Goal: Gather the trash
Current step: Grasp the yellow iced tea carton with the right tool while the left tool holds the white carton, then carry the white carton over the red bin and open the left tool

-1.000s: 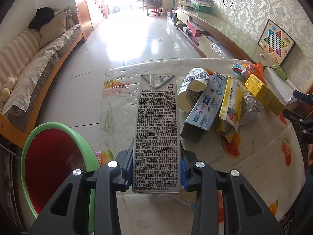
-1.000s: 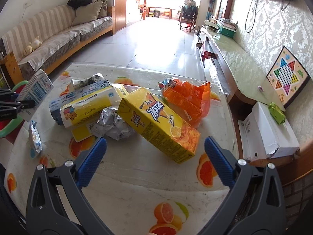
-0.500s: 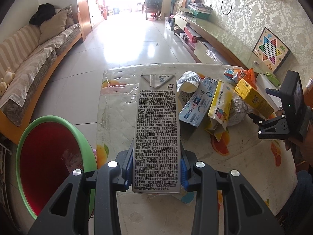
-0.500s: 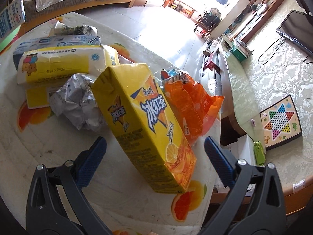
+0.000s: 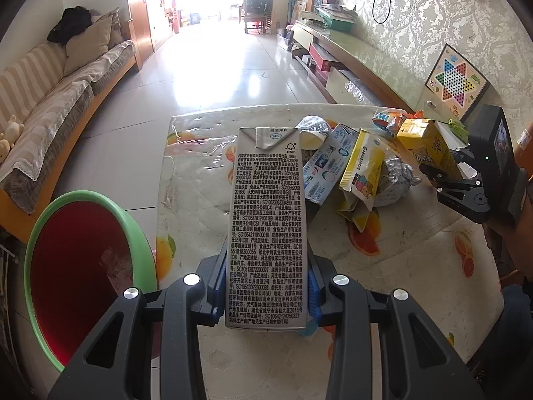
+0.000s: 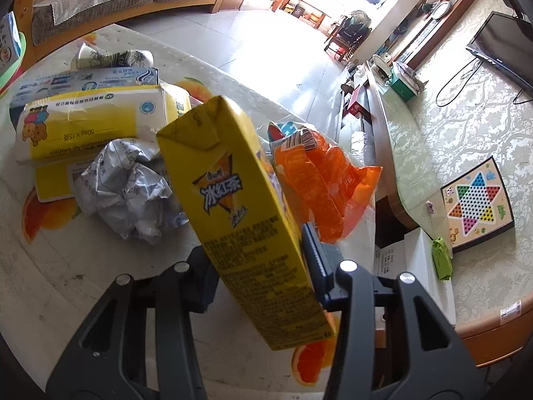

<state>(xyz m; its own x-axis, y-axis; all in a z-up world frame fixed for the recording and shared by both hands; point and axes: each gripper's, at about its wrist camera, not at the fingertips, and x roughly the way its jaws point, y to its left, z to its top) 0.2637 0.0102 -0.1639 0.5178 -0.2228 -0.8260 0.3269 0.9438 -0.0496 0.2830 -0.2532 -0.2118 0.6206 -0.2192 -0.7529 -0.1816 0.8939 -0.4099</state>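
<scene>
left gripper (image 5: 266, 286) clamps a grey carton (image 5: 266, 220) over the table (image 5: 196, 166), just right of the green bin (image 5: 86, 256), ready to drop. right gripper (image 6: 260, 266) has just closed onto a yellow carton (image 6: 240, 206) among the table's trash pile, for lifting.

2 drink cartons: 1 grey (image 5: 265, 223), 1 yellow (image 6: 246, 206). 1 paper cup (image 6: 111, 57). 1 crumpled foil wad (image 6: 128, 188). 1 orange wrapper (image 6: 324, 183). 1 green-rimmed bin (image 5: 81, 253).
</scene>
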